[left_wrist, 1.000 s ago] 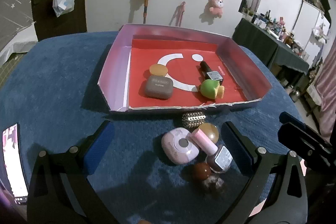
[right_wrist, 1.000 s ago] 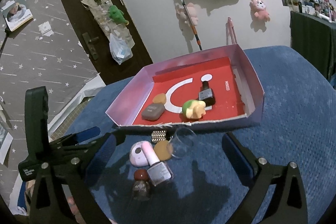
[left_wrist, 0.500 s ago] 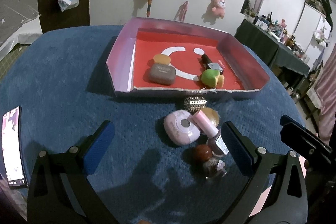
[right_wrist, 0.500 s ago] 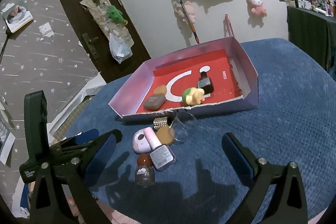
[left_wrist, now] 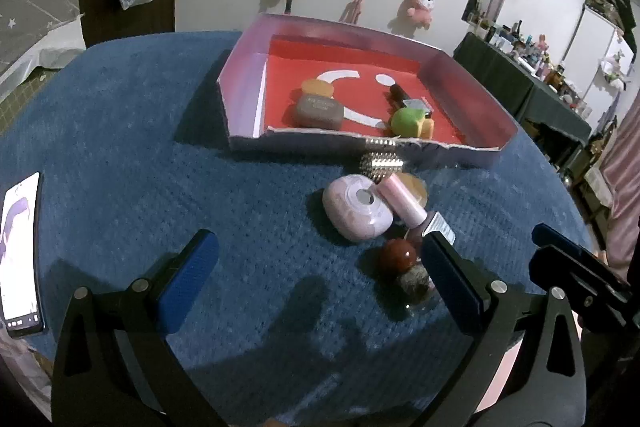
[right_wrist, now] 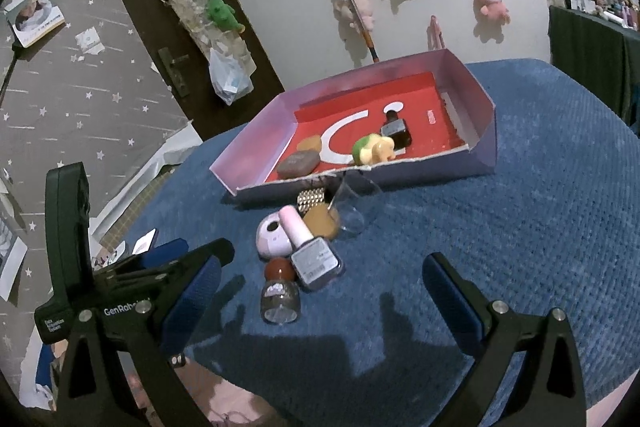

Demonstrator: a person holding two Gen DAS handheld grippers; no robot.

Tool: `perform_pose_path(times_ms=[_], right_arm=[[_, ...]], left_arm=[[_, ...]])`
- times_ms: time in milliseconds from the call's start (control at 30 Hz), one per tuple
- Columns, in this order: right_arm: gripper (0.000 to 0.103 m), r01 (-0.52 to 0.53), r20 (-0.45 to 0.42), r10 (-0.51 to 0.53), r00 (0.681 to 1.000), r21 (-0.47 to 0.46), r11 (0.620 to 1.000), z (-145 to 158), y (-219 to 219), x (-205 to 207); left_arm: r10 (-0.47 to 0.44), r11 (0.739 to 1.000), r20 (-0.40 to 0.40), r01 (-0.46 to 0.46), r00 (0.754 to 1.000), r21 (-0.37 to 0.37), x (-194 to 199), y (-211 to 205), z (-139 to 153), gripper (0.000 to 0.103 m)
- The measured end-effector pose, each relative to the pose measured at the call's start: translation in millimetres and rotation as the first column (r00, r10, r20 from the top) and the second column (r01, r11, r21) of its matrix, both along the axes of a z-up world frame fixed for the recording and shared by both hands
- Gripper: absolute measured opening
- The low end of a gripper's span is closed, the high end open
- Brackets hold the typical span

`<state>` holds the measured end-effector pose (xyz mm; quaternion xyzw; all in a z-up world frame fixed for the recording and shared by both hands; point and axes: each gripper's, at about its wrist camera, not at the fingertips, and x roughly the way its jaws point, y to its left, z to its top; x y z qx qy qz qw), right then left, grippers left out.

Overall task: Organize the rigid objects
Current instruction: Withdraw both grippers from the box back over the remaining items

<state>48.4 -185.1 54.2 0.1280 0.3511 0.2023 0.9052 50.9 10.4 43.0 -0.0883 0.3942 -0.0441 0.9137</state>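
Both grippers are held wide open with nothing gripped: the left gripper [left_wrist: 316, 275] above the near edge of the blue table [left_wrist: 120, 155], the right gripper [right_wrist: 320, 287] just to its right. A cluster of small items is seen just beyond the fingers, near the table's middle. Nearest is a small glass jar with a red-brown ball cap [right_wrist: 280, 291], lying on its side; likely slippery and breakable, best taken across the body. Touching it is a nail polish bottle [right_wrist: 314, 255] with a pink cap, also lying down; rigid, light, best pinched across the flat sides. A pink round case [left_wrist: 356, 211] is seen beside it, smooth and hard, so a grip across its width is judged safest. Behind are a tan round piece [right_wrist: 320, 221], a clear glass cup [right_wrist: 352, 203] on its side, fragile, and a studded metal ball [left_wrist: 380, 161] against the box's near wall. Farther back, the pink box [left_wrist: 244, 95] with a red floor already holds a grey case [left_wrist: 320, 111], an orange disc [left_wrist: 317, 87], a green-yellow toy [left_wrist: 410, 122] and a dark bottle [left_wrist: 408, 99]. A phone [left_wrist: 20, 259] lies at the table's left edge.
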Motion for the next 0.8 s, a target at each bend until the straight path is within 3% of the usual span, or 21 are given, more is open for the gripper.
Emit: perform_pose_path(times_ms=[500, 800], right_arm=[[0.103, -0.004, -0.034, 0.001, 0.999, -0.072, 0.997, -22, 7, -10], [0.103, 0.075, -0.046, -0.079, 0.996, -0.076, 0.994, -25, -13, -2]], left_arm=[[-0.011, 1.000, -0.054, 0.011, 0.998, -0.003, -8, 2, -23, 0.103], [-0.096, 0.995, -0.058, 0.095, 0.994, -0.027, -10, -23, -24, 0.103]])
